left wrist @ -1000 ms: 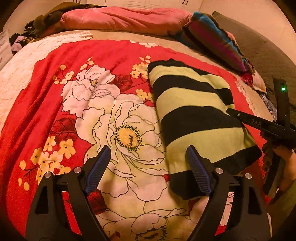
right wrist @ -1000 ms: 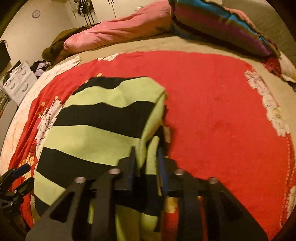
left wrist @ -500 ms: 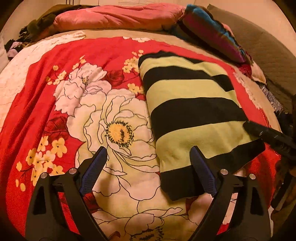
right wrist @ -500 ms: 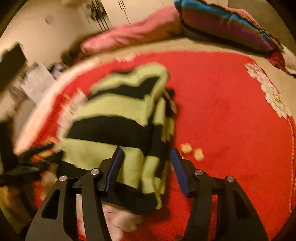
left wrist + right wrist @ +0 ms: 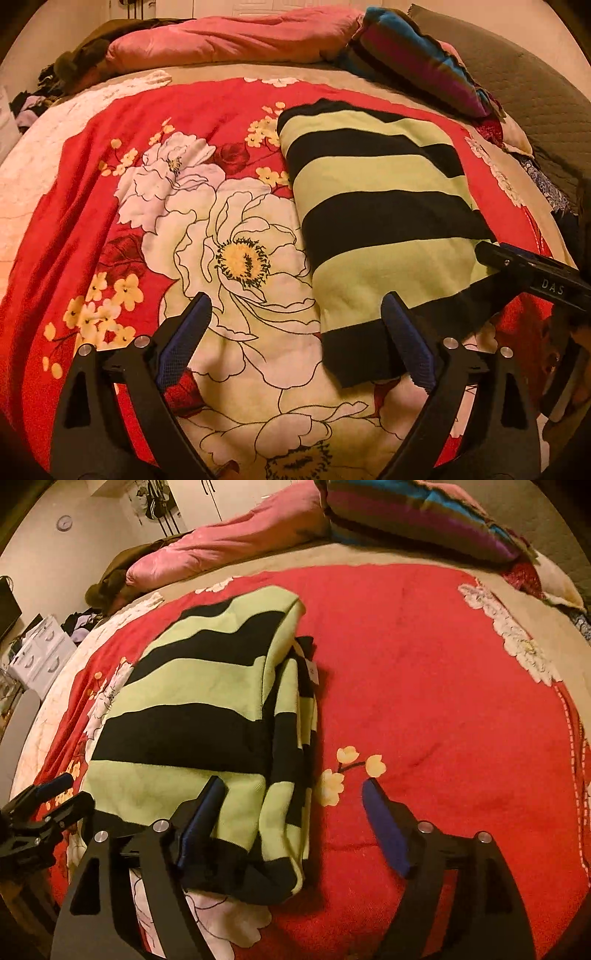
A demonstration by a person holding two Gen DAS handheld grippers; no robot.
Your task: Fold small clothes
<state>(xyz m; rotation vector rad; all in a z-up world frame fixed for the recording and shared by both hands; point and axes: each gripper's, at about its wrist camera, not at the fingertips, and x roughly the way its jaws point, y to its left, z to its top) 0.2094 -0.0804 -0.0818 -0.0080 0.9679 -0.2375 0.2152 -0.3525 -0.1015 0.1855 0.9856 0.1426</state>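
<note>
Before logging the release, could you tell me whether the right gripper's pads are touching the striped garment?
Apart. The right wrist view shows the right gripper with jaws opening, clear of the striped garment lying between them.

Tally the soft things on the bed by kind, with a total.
Striped garment: 1
Floral blanket: 1
Pink duvet: 1
Striped pillow: 1
Total: 4
</note>
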